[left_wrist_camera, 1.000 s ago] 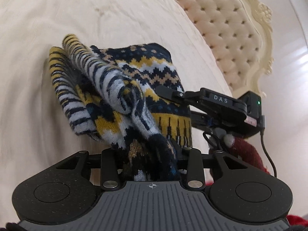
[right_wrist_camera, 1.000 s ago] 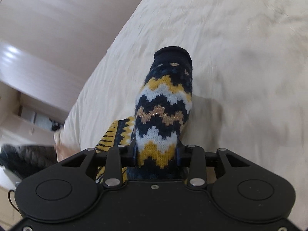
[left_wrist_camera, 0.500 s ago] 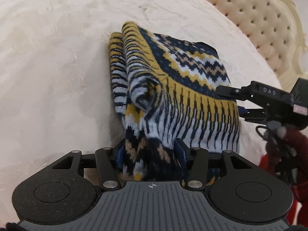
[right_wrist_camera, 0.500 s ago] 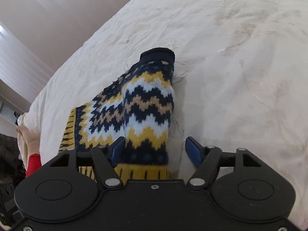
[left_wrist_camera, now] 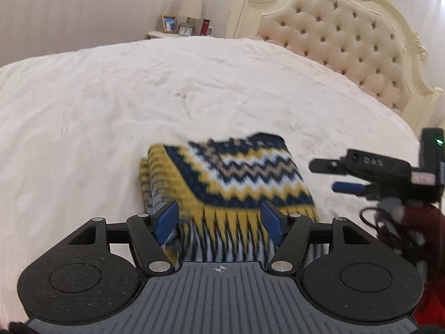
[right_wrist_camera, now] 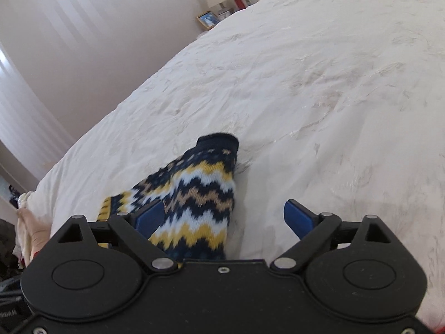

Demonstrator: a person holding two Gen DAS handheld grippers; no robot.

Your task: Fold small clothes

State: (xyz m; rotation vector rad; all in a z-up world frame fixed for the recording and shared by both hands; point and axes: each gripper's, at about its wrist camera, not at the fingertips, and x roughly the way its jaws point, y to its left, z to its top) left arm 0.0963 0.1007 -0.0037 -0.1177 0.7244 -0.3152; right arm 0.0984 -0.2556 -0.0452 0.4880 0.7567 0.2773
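Sweater (left_wrist_camera: 230,175) lies folded on the bedspread (left_wrist_camera: 139,89), blurred w/ near hem cut off behind our left gripper (left_wrist_camera: 219,218). Its jaws are opening, knit between but unpressed. Right gripper (right_wrist_camera: 225,217) jaws also opening; sleeve end by left pad, contact unclear.

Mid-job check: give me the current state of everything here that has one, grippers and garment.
Left gripper: jaws opening, not pressing the sweater between them.
Right gripper: jaws opening, released.
Knit sweater: folded, lying on the bed.
Green indicator light: lit.
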